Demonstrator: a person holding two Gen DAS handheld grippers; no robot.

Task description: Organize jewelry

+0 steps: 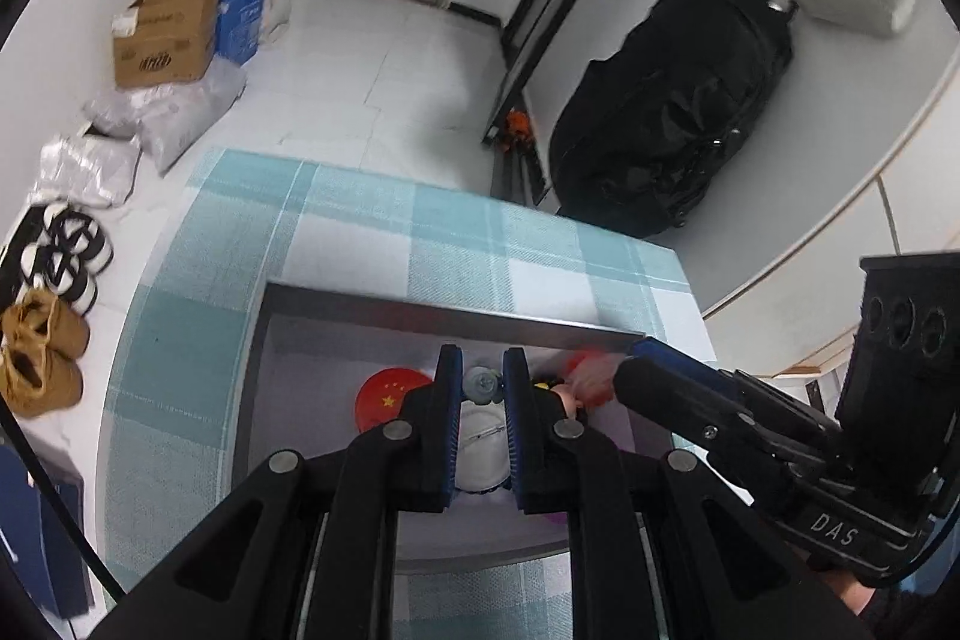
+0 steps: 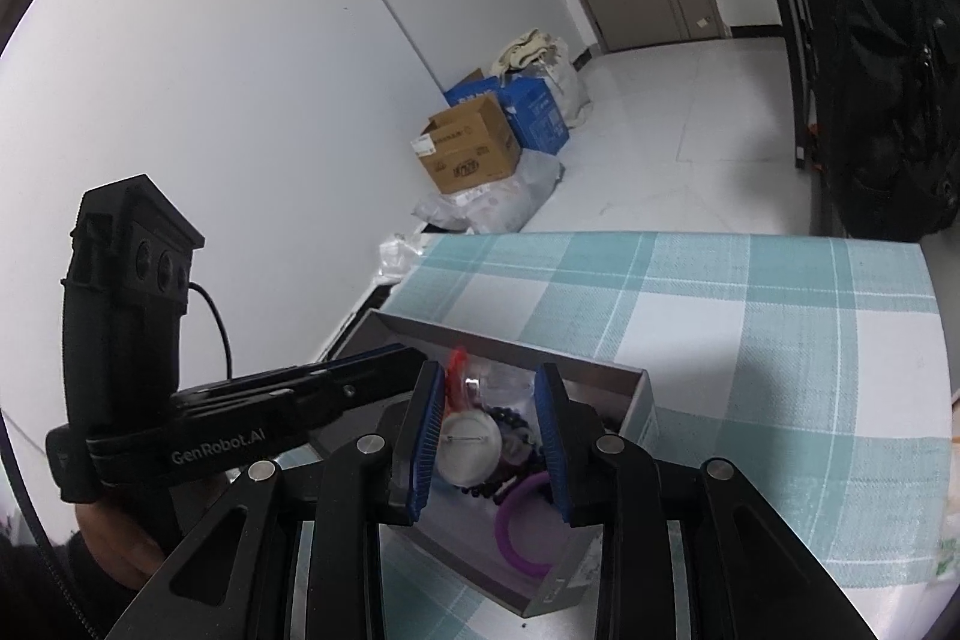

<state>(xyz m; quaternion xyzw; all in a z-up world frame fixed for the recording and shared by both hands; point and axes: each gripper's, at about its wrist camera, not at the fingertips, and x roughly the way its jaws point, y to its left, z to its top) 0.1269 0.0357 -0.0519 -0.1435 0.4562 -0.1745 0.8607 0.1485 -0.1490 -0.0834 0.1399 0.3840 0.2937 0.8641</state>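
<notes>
A grey open box (image 1: 420, 307) (image 2: 636, 388) sits on the teal checked tablecloth and holds jewelry. Inside lie a red round badge with yellow stars (image 1: 387, 397), a white round badge back (image 1: 477, 445) (image 2: 468, 445), a dark bead bracelet (image 2: 510, 421), a purple ring bangle (image 2: 516, 526) and a red item (image 2: 457, 370). My left gripper (image 1: 483, 382) hovers over the box, partly open and empty, the white badge below its gap. My right gripper (image 2: 489, 394) is open and empty above the box; in the left wrist view its fingers (image 1: 666, 370) reach in from the right.
The table edge (image 1: 384, 172) drops to a white tiled floor. Cardboard and blue boxes (image 1: 171, 31) (image 2: 474, 148), plastic bags and shoes (image 1: 42, 340) line the left wall. A black bag (image 1: 672, 112) stands beyond the table at right.
</notes>
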